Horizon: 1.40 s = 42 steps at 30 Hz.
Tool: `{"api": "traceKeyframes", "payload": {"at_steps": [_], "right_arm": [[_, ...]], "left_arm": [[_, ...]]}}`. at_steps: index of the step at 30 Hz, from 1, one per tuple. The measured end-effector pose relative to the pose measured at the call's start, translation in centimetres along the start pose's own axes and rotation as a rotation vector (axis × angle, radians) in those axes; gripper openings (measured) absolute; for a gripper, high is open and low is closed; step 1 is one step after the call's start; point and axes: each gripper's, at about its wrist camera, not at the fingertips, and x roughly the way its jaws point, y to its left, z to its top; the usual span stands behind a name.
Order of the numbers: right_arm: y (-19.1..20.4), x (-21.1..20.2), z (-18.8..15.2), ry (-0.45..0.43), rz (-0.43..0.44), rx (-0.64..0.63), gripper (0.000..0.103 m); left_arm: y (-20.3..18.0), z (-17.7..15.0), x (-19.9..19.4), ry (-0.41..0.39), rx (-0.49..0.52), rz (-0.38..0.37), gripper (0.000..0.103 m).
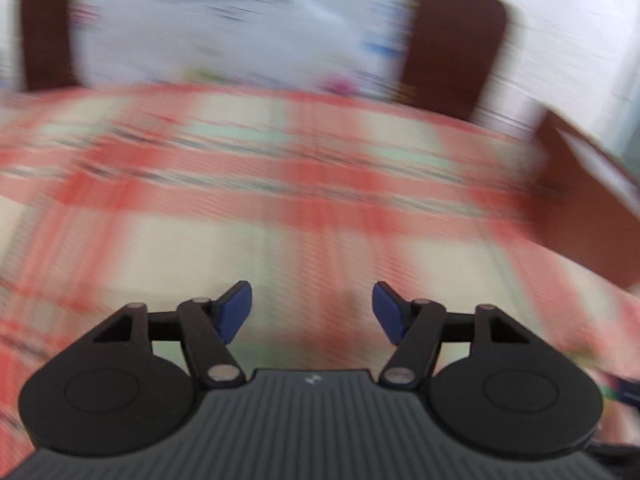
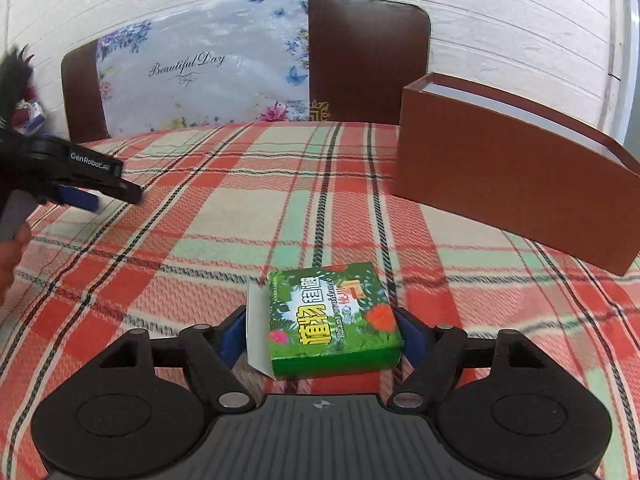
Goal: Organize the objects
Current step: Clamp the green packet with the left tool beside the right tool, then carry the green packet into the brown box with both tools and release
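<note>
The green box [image 2: 334, 320] is bracketed by the right gripper [image 2: 320, 334], seemingly gripped, with the brown box [image 2: 512, 184] far right (left gripper [image 1: 312, 312] is spread, empty).

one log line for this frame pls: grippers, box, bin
right gripper: shut on green box, flap open | left gripper: open, empty, above plaid tablecloth | brown bin: far right, nothing seen inside

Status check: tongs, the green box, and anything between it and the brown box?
Left tongs open, empty. Right tongs around green box, side flap open; grip unclear. Brown box ahead right, open top. Plaid cloth between is bare.
</note>
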Motion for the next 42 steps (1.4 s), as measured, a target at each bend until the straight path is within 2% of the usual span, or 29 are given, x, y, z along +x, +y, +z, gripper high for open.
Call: {"api": "traceKeyframes", "payload": {"at_steps": [2,5,7,8,10,11,12,13,14,15,16,19,24,29,36,39,40,41,42], "right_arm": [[-0.1,-0.2,-0.4,0.0,0.005,-0.012,0.083],[-0.4,-0.6,-0.9,-0.008,0.002,-0.023,0.084],[-0.9,-0.6,-1.0,-0.014,0.004,-0.023,0.084],[-1.2,-0.5,-0.9,-0.014,0.005,-0.018,0.084],[-1.9,-0.3,-0.7,-0.01,0.019,-0.004,0.081],[-1.9,-0.1,-0.6,-0.011,0.031,-0.007,0.071],[-1.9,0.1,-0.5,-0.019,0.038,-0.021,0.062],[-1.7,0.2,-0.3,-0.023,0.036,-0.034,0.059],[-1.8,0.4,-0.2,-0.024,0.038,-0.033,0.059],[-2.0,0.5,-0.1,-0.028,0.039,-0.022,0.059],[-2.2,0.4,0.0,-0.044,0.029,-0.014,0.059],[-4.0,-0.5,1.3,-0.13,-0.023,0.022,0.059],[-8.4,-1.4,5.3,-0.279,-0.137,0.046,0.059],[-13.9,-0.1,9.2,-0.359,-0.231,0.056,0.059],[-21.2,4.4,11.7,-0.309,-0.298,0.096,0.059],[-23.7,6.5,12.1,-0.278,-0.361,0.1,0.061],[-24.7,7.3,12.2,-0.26,-0.386,0.098,0.066],[-25.3,8.1,12.3,-0.242,-0.405,0.099,0.076],[-26.0,8.4,12.2,-0.25,-0.41,0.119,0.078]], "left_arm": [[-3.1,-0.9,-0.5,0.071,0.019,-0.116,0.067],[-6.9,-1.9,0.1,0.192,0.074,-0.193,0.069],[-8.2,-2.6,0.9,0.267,0.069,-0.225,0.07],[-8.8,-3.0,1.1,0.276,0.079,-0.223,0.077],[-10.0,-3.3,1.2,0.27,0.112,-0.212,0.079],[-10.6,-3.4,1.4,0.272,0.117,-0.211,0.079],[-11.2,-3.4,1.6,0.275,0.122,-0.217,0.077],[-11.6,-3.2,2.0,0.277,0.131,-0.226,0.069],[-12.1,-3.0,2.2,0.279,0.135,-0.236,0.054],[-12.5,-2.3,2.5,0.29,0.13,-0.261,0.045],[-13.1,-1.8,2.5,0.293,0.135,-0.253,0.044],[-15.5,0.2,1.7,0.253,0.19,-0.278,0.042],[-20.9,4.5,0.6,0.126,0.28,-0.351,0.041],[-26.6,8.2,1.9,0.044,0.338,-0.412,0.041],[-32.4,10.1,7.3,0.075,0.371,-0.448,0.041],[-34.8,10.2,9.1,0.079,0.395,-0.449,0.043],[-35.5,10.0,9.8,0.072,0.404,-0.43,0.052],[-36.0,9.9,10.6,0.067,0.413,-0.397,0.055],[-36.3,9.8,11.2,0.072,0.42,-0.366,0.055]]}}
